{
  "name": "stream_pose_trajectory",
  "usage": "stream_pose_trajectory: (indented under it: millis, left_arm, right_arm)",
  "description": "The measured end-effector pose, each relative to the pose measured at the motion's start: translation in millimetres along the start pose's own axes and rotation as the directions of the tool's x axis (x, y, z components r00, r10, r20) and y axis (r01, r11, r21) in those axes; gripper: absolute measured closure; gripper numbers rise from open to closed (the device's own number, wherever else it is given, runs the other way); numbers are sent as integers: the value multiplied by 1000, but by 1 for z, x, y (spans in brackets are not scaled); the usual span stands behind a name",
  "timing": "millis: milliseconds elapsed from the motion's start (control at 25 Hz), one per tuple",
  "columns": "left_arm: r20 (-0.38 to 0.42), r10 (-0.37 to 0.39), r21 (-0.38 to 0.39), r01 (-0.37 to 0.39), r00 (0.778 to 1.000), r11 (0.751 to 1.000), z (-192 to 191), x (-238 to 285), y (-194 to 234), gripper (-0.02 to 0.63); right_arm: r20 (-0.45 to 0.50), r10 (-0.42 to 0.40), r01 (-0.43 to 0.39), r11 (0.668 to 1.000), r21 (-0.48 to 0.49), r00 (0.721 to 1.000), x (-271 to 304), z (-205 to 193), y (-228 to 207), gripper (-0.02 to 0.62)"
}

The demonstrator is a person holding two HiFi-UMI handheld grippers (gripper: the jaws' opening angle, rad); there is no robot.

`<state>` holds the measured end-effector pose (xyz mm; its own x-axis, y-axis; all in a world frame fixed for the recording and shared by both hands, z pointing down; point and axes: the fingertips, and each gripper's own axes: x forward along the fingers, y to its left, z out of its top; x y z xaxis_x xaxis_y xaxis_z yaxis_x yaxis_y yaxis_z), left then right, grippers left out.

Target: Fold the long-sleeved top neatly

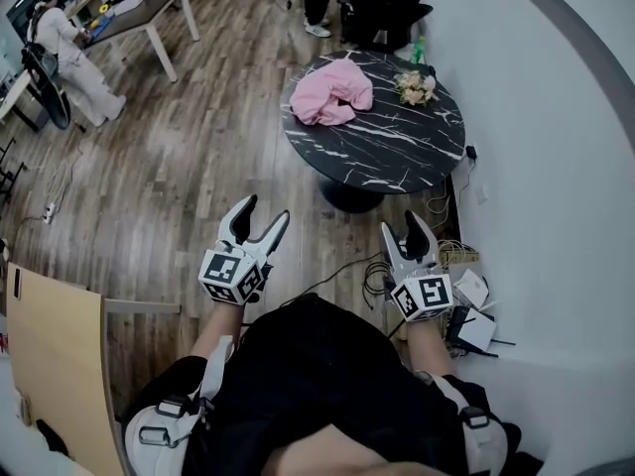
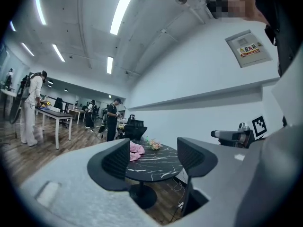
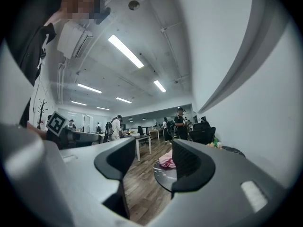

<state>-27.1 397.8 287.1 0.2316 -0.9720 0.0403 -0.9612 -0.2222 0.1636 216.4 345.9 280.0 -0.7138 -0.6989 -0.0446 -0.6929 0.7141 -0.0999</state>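
Top [image 1: 330,91] untouched; left gripper [image 1: 266,210] and right gripper [image 1: 401,223] jaws apart, empty.

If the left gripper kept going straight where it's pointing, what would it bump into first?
Probably the round black table, near the pink top. The open left gripper has only bare floor below its path before that. Depth and height are hard to judge, so it might pass just above the tabletop.

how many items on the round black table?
2: pink top bunched at left on the table, flower bunch right of it. Green thing past the flowers may be a third.
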Motion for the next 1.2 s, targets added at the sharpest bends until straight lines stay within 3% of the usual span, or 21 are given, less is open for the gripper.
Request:
stream_pose_trajectory:
  millis: [120, 280, 520, 720, 840, 1200]
  left_arm:
    - [16, 37, -1, -37, 999, 999, 3, 7, 0, 265]
    - [-3, 66, 15, -66, 998, 998, -2, 19, -5, 256]
    - [-25, 39, 58, -37, 999, 998, -3, 37, -23, 256]
    - [-38, 25, 5, -25, 999, 1000, -16, 57, -6, 256]
    - [-39, 4, 15, -3, 999, 1000, -18, 83, 9, 258]
    - [-81, -66, 65, 71, 994, 995, -10, 164, 80, 258]
  right_arm:
    - [31, -19, 19, 1000, -4, 999, -10, 8, -14, 345]
    - [57, -56, 56, 998, 15, 997, -28, 8, -37, 345]
    - [36, -73, 72, 997, 39, 997, -29, 2, -61, 345]
    - [19, -63, 63, 998, 6, 998, -10, 0, -60, 347]
    - [5, -71, 71, 996, -45, 997, 11, -6, -66, 347]
    - [-36, -87, 86, 996, -39, 996, 114, -19, -84, 348]
